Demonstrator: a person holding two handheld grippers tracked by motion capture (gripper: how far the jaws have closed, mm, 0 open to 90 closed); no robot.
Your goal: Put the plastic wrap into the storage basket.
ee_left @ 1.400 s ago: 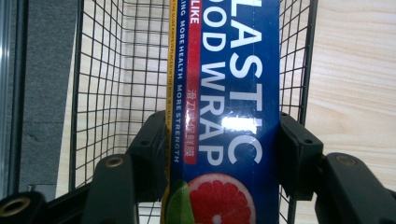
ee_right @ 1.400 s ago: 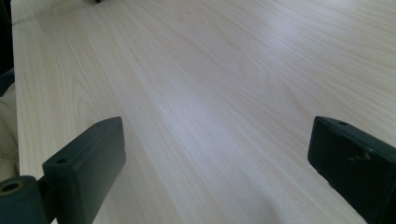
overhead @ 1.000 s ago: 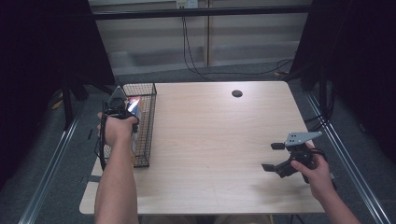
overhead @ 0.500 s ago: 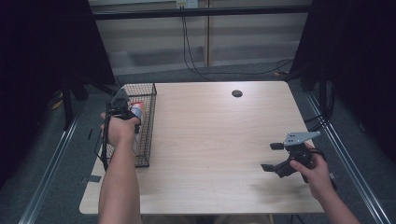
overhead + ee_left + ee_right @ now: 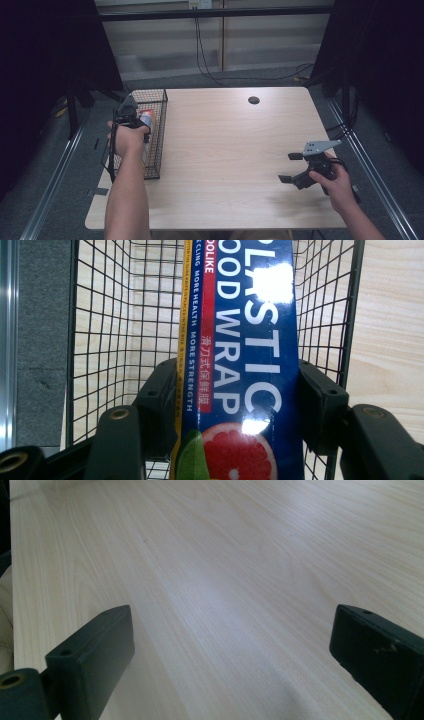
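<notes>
Box: we see a long blue cardboard box of plastic food wrap point(image 5: 245, 365), printed with a grapefruit slice and white lettering, over the black wire-mesh basket point(image 5: 100, 315); it runs lengthwise away from the left gripper's camera; whether it touches the basket floor we cannot tell
Basket: it stands on the left edge of the pale wooden table point(image 5: 225, 150); the mesh is open-topped and rectangular
Left gripper point(image 5: 240, 405): our left-hand claw is closed on the box, one black jaw pressed to each long side near the grapefruit end; in the high view the hand holds it above the basket
Right gripper point(image 5: 235, 645): its jaws stand wide apart with nothing between them, low over bare table near the right edge, well apart from the basket
Handling: we judge the box light and fairly stiff along its length; the thin card walls would likely dent under a hard squeeze; the glossy print looks slippery
Where to hold: across the two long side faces, as now; nearer the middle would balance it better, we think
</notes>
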